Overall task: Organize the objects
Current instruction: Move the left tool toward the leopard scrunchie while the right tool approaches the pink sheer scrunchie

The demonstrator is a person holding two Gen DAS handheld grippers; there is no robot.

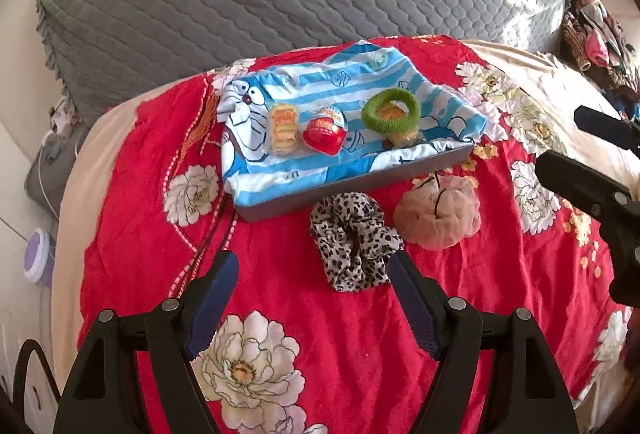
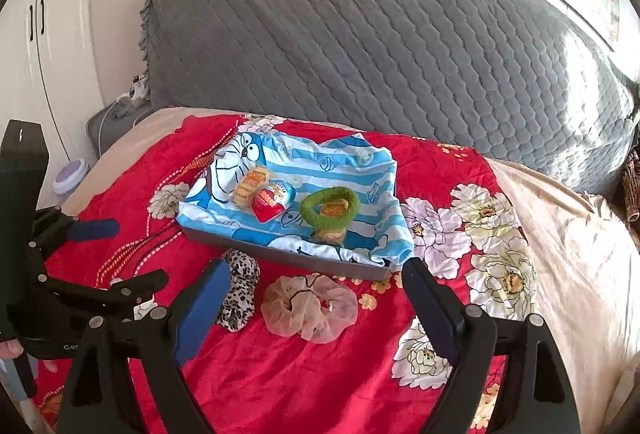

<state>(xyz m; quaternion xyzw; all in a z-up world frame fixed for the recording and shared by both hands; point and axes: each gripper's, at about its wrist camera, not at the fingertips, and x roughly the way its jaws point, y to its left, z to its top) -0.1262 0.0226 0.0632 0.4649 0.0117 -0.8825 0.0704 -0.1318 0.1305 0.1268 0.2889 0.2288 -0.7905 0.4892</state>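
Left gripper: your left gripper (image 1: 312, 276) hangs above the red floral bedspread (image 1: 304, 322) with its blue-padded jaws spread wide and nothing between them. From the left wrist view its right finger tip sits just beside the leopard-print fabric scrunchie (image 1: 354, 244); you cannot tell whether it touches.

Right gripper: your right gripper (image 2: 318, 284) is also wide open and holds nothing. In the right wrist view the pale pink sheer scrunchie (image 2: 310, 308) lies between its two fingers, nearer the left one, on the bedspread.

Tray: the dark shallow rectangular tray (image 1: 352, 190) rests on the bedspread, lined with a blue-and-white striped cartoon-cat cloth (image 1: 348, 90) that spills over its edges.

In the tray: a clear packet of round yellow biscuits (image 1: 285, 130) lies at the left, touching a red-and-white egg-shaped candy (image 1: 325, 132) beside it. To the right, a green fuzzy hair ring (image 1: 390, 112) leans over a second small yellowish packet (image 2: 330, 234).

Outside the tray: both scrunchies lie just in front of the tray's near wall, the leopard one to the left of the pink one, close together.

Surroundings: a grey quilted headboard cover (image 2: 360, 46) rises behind the bed, and a beige sheet (image 2: 560, 234) shows at the right of the bedspread. A lilac-lidded jar (image 2: 70, 174) stands beyond the bed's left side.
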